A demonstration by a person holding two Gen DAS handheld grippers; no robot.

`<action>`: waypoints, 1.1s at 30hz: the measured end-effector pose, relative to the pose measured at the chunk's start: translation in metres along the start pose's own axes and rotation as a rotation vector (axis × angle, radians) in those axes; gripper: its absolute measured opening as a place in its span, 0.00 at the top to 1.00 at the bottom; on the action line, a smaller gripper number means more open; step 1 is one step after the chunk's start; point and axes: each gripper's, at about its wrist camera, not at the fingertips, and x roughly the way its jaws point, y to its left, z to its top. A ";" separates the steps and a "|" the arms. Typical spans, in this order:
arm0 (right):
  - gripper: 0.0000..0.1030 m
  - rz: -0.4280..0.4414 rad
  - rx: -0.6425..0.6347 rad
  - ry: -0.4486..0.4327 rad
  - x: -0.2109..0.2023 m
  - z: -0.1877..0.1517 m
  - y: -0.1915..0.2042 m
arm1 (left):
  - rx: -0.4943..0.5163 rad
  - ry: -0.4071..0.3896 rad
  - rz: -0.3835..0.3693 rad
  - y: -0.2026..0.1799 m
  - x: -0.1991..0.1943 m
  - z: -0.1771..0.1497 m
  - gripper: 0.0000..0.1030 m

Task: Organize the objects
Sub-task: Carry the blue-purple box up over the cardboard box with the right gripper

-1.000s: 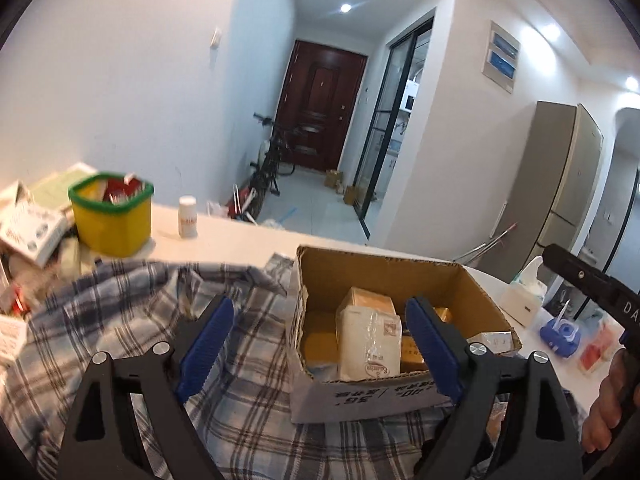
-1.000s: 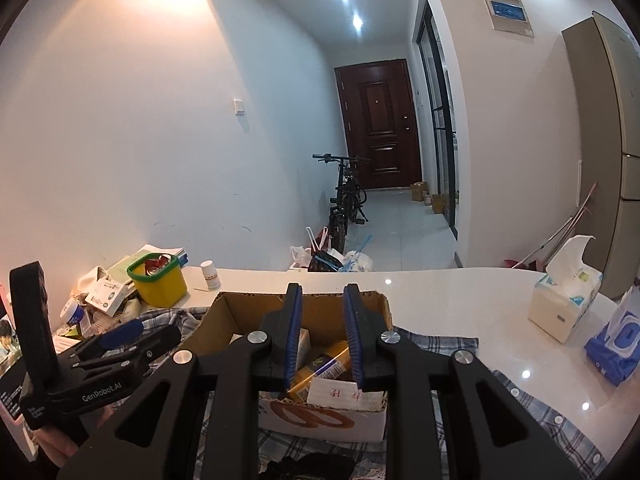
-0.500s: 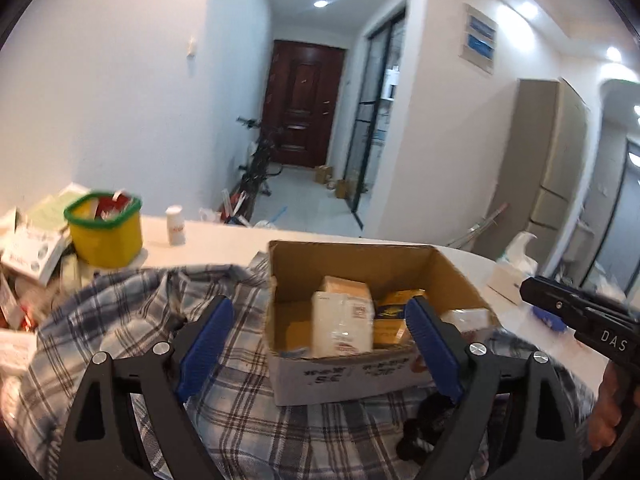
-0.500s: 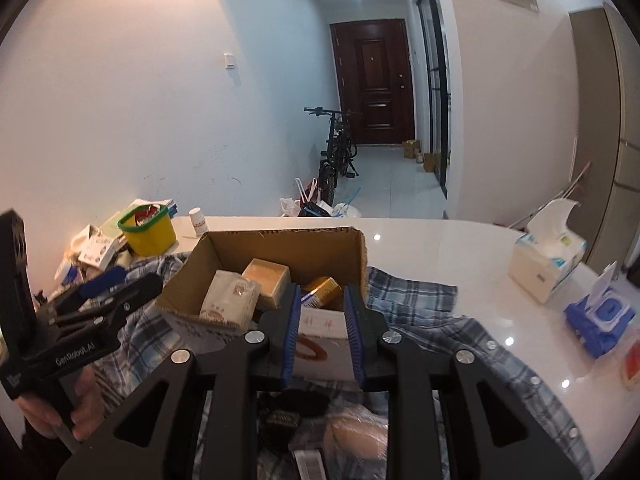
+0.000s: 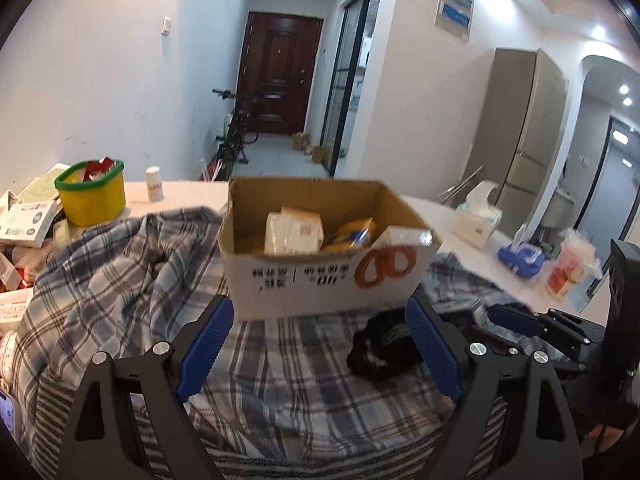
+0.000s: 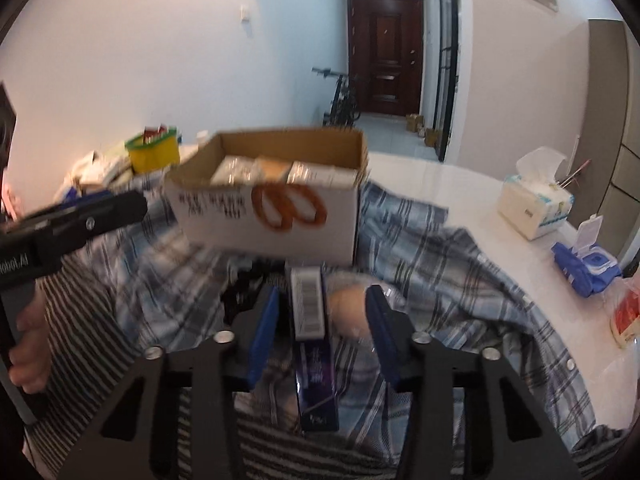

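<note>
We hold our right gripper (image 6: 322, 312) over the plaid shirt (image 6: 420, 256), jaws opening, with a purple box (image 6: 314, 344) lying between them; the pads do not press it. Our left gripper (image 5: 316, 344) is released wide and empty. The cardboard box (image 5: 320, 280) stands at 12 o'clock from it, a black cloth item (image 5: 384, 344) at 2 o'clock.
</note>
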 end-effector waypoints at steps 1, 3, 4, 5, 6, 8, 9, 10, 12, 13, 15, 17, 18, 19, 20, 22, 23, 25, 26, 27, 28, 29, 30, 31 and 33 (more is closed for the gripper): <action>0.67 0.004 0.003 0.017 0.004 -0.003 0.000 | -0.002 0.010 0.007 0.001 0.002 -0.001 0.13; 0.70 0.020 0.015 0.040 0.010 -0.008 -0.002 | -0.006 0.015 0.003 0.004 0.002 -0.002 0.13; 0.73 0.018 0.016 0.051 0.012 -0.010 -0.001 | -0.004 0.014 0.006 0.004 0.001 -0.003 0.13; 0.78 0.013 0.012 0.058 0.014 -0.012 -0.001 | -0.001 0.011 0.011 0.004 0.001 -0.003 0.13; 0.81 0.009 0.007 0.063 0.015 -0.013 -0.001 | 0.001 0.007 0.017 0.004 0.000 -0.003 0.13; 0.82 -0.022 0.006 0.042 0.011 -0.013 0.000 | 0.002 0.004 0.018 0.004 -0.001 -0.002 0.13; 0.82 -0.054 0.009 0.011 0.005 -0.012 0.000 | 0.001 0.004 0.016 0.005 -0.002 -0.002 0.13; 0.82 -0.068 0.006 -0.012 0.000 -0.010 0.000 | 0.001 0.003 0.016 0.006 -0.003 -0.001 0.13; 0.82 -0.053 0.007 -0.041 -0.009 -0.001 -0.001 | 0.008 -0.005 0.020 0.006 -0.006 0.002 0.13; 0.82 -0.038 0.012 -0.051 -0.012 0.004 -0.001 | 0.012 -0.015 0.022 0.006 -0.009 0.004 0.13; 0.82 -0.020 0.016 -0.080 -0.019 0.017 -0.001 | 0.018 -0.033 0.031 0.007 -0.013 0.008 0.13; 0.82 -0.016 0.021 -0.113 -0.025 0.032 0.001 | 0.014 -0.051 0.036 0.008 -0.018 0.016 0.13; 0.82 -0.010 0.027 -0.130 -0.028 0.041 0.002 | 0.008 -0.063 0.038 0.009 -0.020 0.021 0.13; 0.82 -0.002 0.032 -0.147 -0.031 0.049 0.003 | 0.004 -0.079 0.037 0.010 -0.023 0.027 0.13; 0.82 0.005 0.035 -0.170 -0.034 0.059 0.006 | 0.005 -0.101 0.038 0.010 -0.025 0.035 0.13; 0.82 0.006 0.036 -0.231 -0.041 0.082 0.009 | 0.016 -0.146 0.052 0.008 -0.029 0.049 0.13; 0.82 0.003 0.050 -0.268 -0.047 0.092 0.008 | 0.026 -0.176 0.065 0.008 -0.031 0.057 0.13; 0.82 0.013 0.089 -0.324 -0.054 0.117 0.004 | 0.041 -0.220 0.087 0.008 -0.033 0.071 0.13; 0.82 0.014 0.105 -0.340 -0.055 0.128 0.002 | 0.043 -0.244 0.102 0.010 -0.034 0.078 0.13; 0.82 0.003 0.116 -0.356 -0.056 0.136 0.002 | 0.041 -0.262 0.118 0.013 -0.035 0.083 0.13; 0.82 -0.018 0.115 -0.371 -0.054 0.143 0.004 | 0.037 -0.273 0.127 0.016 -0.034 0.088 0.13; 0.82 -0.033 0.109 -0.378 -0.051 0.148 0.007 | 0.034 -0.282 0.124 0.020 -0.032 0.093 0.13; 0.82 -0.043 0.105 -0.383 -0.045 0.151 0.010 | 0.030 -0.291 0.118 0.023 -0.030 0.096 0.13; 0.82 -0.041 0.104 -0.385 -0.040 0.152 0.011 | 0.024 -0.305 0.122 0.026 -0.027 0.099 0.13; 0.82 -0.022 0.110 -0.374 -0.021 0.151 0.015 | 0.011 -0.318 0.142 0.032 -0.019 0.099 0.13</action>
